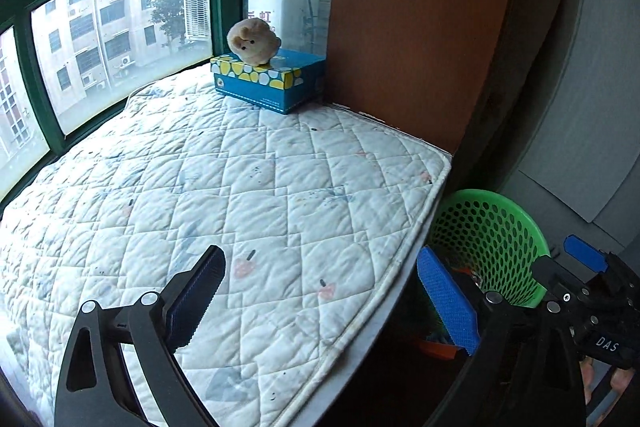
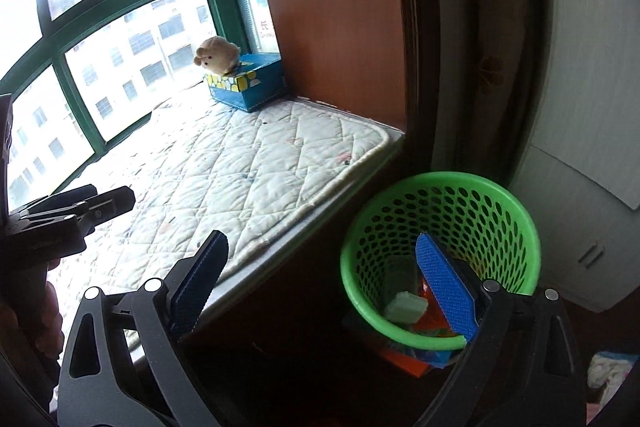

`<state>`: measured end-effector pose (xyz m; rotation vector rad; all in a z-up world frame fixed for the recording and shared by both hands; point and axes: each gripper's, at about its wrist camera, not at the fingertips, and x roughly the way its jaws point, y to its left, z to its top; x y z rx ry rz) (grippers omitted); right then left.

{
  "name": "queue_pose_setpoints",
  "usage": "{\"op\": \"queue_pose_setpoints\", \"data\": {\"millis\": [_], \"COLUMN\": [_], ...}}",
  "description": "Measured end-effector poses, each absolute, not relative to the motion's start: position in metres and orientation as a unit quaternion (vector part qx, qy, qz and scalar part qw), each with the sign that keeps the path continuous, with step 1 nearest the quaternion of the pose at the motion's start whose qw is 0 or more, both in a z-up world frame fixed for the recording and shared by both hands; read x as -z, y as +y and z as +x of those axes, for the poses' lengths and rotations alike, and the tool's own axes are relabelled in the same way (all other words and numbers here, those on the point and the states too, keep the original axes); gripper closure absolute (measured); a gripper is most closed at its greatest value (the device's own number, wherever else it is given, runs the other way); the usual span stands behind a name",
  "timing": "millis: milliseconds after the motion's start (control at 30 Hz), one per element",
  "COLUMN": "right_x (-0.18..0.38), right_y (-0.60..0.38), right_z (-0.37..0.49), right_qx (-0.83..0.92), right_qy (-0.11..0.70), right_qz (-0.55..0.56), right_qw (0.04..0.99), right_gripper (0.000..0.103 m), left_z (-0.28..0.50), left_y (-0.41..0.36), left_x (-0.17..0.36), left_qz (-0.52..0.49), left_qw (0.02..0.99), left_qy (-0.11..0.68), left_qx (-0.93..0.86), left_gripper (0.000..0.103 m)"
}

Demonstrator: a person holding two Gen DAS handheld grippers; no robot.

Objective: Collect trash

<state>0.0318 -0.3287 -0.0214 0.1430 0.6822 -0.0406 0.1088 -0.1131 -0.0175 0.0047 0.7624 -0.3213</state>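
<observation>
A green mesh waste basket (image 2: 440,223) stands on the floor beside the padded window seat; it also shows in the left wrist view (image 1: 492,239). Inside it lie a pale green block (image 2: 404,307) and orange and blue wrappers (image 2: 428,311). My right gripper (image 2: 324,287) is open and empty, its right finger over the basket's mouth. My left gripper (image 1: 320,299) is open and empty above the quilted mat's (image 1: 224,195) front edge. The right gripper's tips show at the right in the left wrist view (image 1: 580,255).
A blue and yellow tissue box (image 1: 272,79) with a beige plush toy (image 1: 252,41) on top sits at the far corner of the mat by the green-framed window. A brown wooden panel (image 1: 412,19) rises behind it. A white cabinet (image 2: 580,107) stands at the right.
</observation>
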Motion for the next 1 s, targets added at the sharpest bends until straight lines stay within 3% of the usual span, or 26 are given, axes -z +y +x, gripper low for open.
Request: {"op": "queue_pose_setpoints", "data": {"millis": [1000], "right_x": [0.008], "right_y": [-0.271], "right_z": [0.035], "right_qx": [-0.019], "right_qy": [0.316], "right_qz": [0.061], "right_qw": [0.947], "right_gripper": [0.006], "left_z": [0.077], "left_y": [-0.025], "left_x": [0.012], "left_qz": [-0.034], "left_qw": [0.937], "left_qy": [0.341], "left_qx": [0.061], "left_gripper": [0.008]}}
